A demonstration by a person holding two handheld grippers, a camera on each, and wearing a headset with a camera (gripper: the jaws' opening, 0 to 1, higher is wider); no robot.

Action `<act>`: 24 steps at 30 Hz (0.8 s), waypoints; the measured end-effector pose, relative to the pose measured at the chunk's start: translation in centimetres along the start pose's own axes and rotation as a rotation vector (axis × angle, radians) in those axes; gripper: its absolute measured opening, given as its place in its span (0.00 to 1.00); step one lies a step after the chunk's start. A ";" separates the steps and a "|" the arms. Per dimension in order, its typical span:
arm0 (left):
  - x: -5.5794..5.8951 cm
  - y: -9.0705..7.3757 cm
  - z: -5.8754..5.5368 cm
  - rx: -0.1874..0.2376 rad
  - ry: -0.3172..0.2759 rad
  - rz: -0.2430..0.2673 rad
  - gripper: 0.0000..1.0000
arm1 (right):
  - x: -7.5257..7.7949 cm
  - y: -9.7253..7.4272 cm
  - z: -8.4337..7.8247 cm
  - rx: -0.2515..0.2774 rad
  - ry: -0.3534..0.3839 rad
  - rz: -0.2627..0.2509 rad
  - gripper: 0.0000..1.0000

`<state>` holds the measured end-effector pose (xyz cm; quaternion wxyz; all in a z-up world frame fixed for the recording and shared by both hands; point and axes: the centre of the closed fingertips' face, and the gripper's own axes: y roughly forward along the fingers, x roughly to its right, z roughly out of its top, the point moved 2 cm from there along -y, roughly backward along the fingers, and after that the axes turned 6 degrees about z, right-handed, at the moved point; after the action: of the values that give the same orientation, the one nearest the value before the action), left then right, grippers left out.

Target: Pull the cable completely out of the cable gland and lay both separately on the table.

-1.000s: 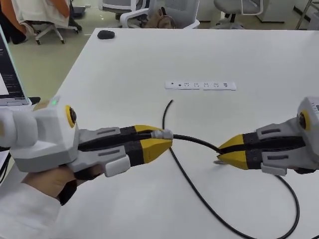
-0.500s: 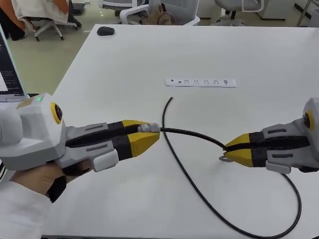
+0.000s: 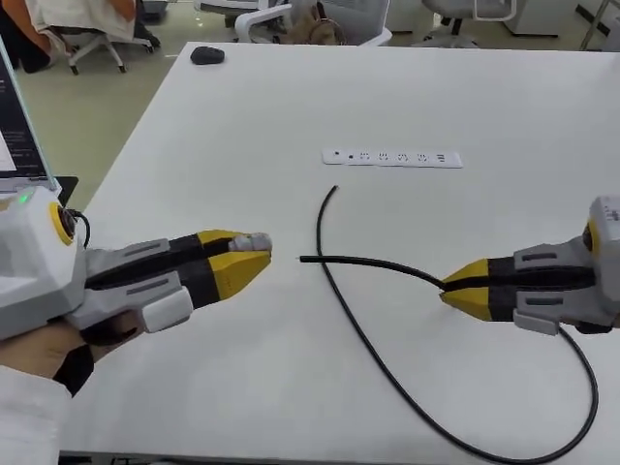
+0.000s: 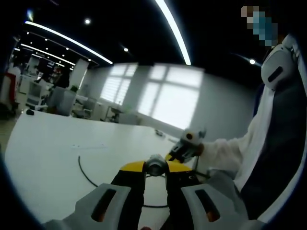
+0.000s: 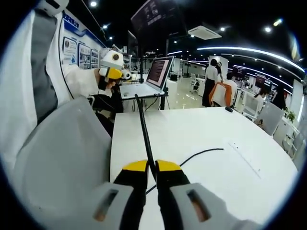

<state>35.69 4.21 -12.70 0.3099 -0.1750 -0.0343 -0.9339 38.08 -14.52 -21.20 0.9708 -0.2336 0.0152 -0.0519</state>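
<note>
Though light and limp, needs a firm pinch on the smooth black cable [image 3: 373, 263], close behind its free end, where the right tongs [image 3: 448, 289] sit shut on it. Runs left-right over the counter [image 3: 291, 107], tip aimed at the left tongs [image 3: 263, 254], just apart. Grips the small, hard cable gland [image 3: 254, 242] between closed left tips.

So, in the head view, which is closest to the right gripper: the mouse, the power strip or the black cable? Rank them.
1. The black cable: clamped in the right gripper.
2. The power strip: mid-table, beyond it.
3. The mouse: far left corner.
</note>
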 end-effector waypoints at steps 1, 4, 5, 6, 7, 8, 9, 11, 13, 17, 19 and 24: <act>0.0 -0.1 0.0 0.001 -0.002 0.003 0.17 | 0.1 0.3 -0.2 -0.006 0.000 0.001 0.04; 0.1 -0.4 0.0 0.009 0.001 0.007 0.17 | 0.5 1.5 -0.9 -0.043 -0.002 -0.005 0.04; 0.1 -0.4 -0.1 0.009 0.002 0.008 0.17 | 0.7 2.1 -1.4 -0.073 -0.011 -0.009 0.04; 0.1 -0.5 -0.1 0.009 0.004 0.009 0.17 | 0.8 2.5 -1.7 -0.081 -0.008 -0.009 0.04; 0.1 -0.5 -0.2 0.008 0.004 0.013 0.17 | 0.9 3.2 -2.1 -0.092 -0.004 -0.002 0.04; 0.1 -0.6 -0.2 0.008 0.004 0.014 0.17 | 0.9 3.4 -2.2 -0.096 -0.003 -0.001 0.04; 0.0 -0.6 -0.3 0.009 0.003 0.019 0.17 | 1.1 4.2 -2.9 -0.112 0.005 0.003 0.04; -0.1 -0.8 -0.3 0.012 -0.001 0.026 0.17 | 1.3 5.2 -3.7 -0.135 0.023 0.012 0.04; -0.1 -0.9 -0.3 0.016 -0.005 0.030 0.17 | 1.4 6.0 -4.3 -0.158 0.036 0.026 0.04; -0.5 -1.2 -0.4 0.017 -0.008 0.043 0.17 | 1.7 7.9 -6.0 -0.195 0.057 0.057 0.04; -0.6 -1.3 -0.3 0.019 -0.008 0.049 0.17 | 2.0 8.8 -7.1 -0.225 0.074 0.064 0.05; -1.2 -1.7 -0.3 0.024 -0.013 0.068 0.17 | 2.3 10.9 -9.2 -0.266 0.125 0.075 0.05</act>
<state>35.47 6.17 -13.29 0.3435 -0.1785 -0.0416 -0.9211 40.88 -9.28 -34.33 0.9297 -0.3558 0.0912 -0.0278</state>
